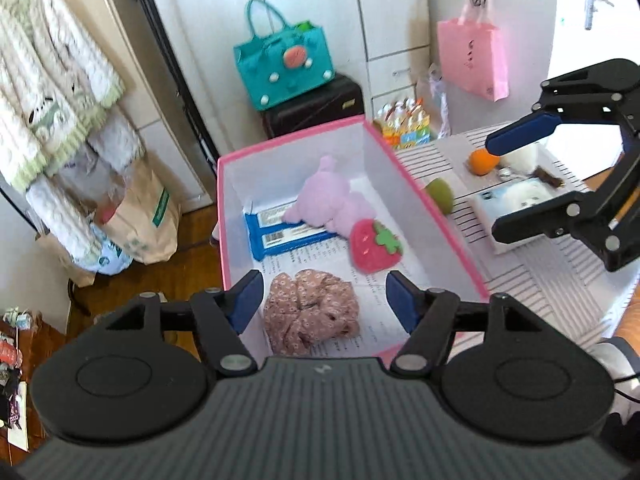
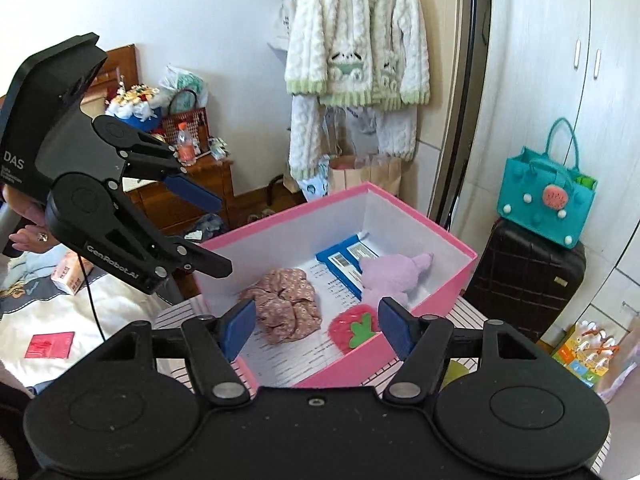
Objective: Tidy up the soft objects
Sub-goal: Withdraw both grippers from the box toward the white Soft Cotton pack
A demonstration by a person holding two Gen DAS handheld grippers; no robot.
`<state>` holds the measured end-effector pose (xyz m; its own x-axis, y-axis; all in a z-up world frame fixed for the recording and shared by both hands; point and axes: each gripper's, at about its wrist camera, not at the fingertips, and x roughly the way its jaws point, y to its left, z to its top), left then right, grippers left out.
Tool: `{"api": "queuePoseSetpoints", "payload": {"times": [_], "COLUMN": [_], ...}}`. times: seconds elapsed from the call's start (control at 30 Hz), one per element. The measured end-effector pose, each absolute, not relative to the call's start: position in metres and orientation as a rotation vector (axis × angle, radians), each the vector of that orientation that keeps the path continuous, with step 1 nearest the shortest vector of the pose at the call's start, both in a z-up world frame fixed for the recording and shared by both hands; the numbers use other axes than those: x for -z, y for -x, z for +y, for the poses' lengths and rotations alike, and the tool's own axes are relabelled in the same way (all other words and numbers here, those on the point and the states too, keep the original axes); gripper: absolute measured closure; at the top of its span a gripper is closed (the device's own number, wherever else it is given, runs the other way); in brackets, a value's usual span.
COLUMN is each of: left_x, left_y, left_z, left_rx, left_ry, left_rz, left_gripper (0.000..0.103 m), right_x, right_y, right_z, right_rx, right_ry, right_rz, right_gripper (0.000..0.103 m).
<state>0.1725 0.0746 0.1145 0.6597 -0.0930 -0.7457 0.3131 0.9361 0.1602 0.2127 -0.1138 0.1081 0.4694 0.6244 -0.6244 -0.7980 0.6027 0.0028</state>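
Scrunchie [image 1: 311, 309], strawberry [image 1: 376, 245] and plush [image 1: 326, 202] lie in the pink box [image 1: 424, 196]. Your left gripper [image 1: 324, 300] and right gripper [image 2: 316, 326] hang above it, jaws spread, empty. Drop-off looks done; next, probably the green ball [image 1: 440, 196] on the surface [image 1: 528, 276].

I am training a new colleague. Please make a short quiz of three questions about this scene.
1. True or false: the floral scrunchie lies inside the pink box.
2. Which item is outside the box? A) strawberry plush B) orange C) pink plush toy
3. Fill in: the left tongs and right tongs both hold ____.

Key: 1 true; 2 B; 3 nothing.
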Motion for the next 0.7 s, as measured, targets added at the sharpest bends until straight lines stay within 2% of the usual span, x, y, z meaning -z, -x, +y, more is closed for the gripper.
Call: {"api": "queuePoseSetpoints", "payload": {"times": [0.13,0.27,0.7], "left_x": [-0.129,-0.127,-0.097], "left_y": [-0.144,-0.118,-0.095], "left_z": [0.069,0.063,0.04], "left_rx": [0.292,0.302,0.449], "left_ry": [-0.31,-0.342,-0.098], "left_rz": [0.755,0.653,0.619], "left_gripper": [0.028,0.027,0.027], "right_x": [-0.112,-0.105,-0.062], "right_y": [-0.188,-0.172,-0.138], "right_z": [-0.132,-0.155,-0.226], "right_rx": [-0.879,-0.84,-0.71], "right_ry": [0.339,0.327,0.22], "right_rz": [0.597,0.608,0.653], "right_gripper": [0.03,0.03,0.03]}}
